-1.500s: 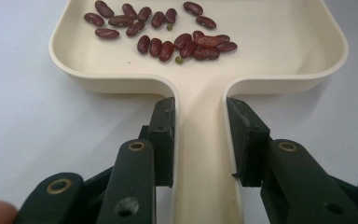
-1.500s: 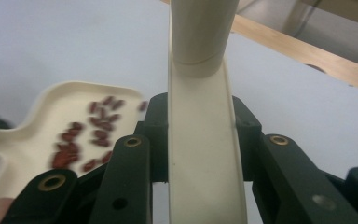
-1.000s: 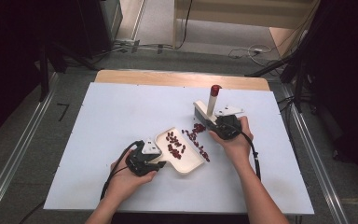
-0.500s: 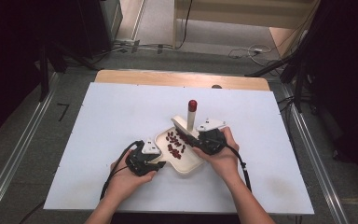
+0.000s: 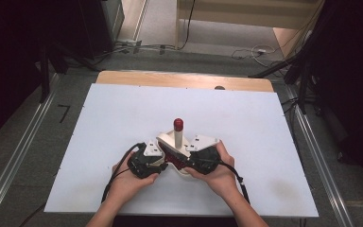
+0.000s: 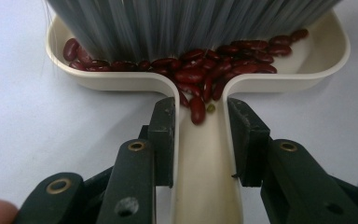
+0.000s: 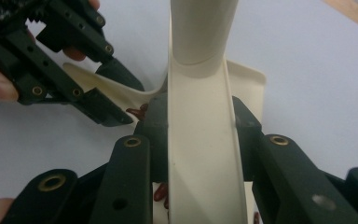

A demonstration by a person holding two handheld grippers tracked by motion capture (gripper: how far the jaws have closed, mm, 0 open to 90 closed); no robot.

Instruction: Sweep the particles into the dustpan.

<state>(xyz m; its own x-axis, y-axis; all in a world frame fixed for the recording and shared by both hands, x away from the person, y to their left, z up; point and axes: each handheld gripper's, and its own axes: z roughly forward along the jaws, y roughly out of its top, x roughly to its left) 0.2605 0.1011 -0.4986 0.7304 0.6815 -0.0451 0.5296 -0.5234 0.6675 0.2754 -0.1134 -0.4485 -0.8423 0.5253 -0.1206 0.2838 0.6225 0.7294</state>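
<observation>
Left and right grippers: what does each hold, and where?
Left gripper: cream plastic dustpan, by its handle. Right gripper: cream red-capped brush, by its handle.

– Where are the beans?
– In the dustpan, at the table's near edge, some down its handle.
– And the brush?
– Over the dustpan (bristles touching the beans).

My work lies on a white table whose far edge shows a strip of bare wood with a small dark spot on it. Metal rails run along the grey floor on both sides of me. Beyond the table, loose cables trail across the floor in front of pale wooden furniture, and dark curtains hang to either side.
</observation>
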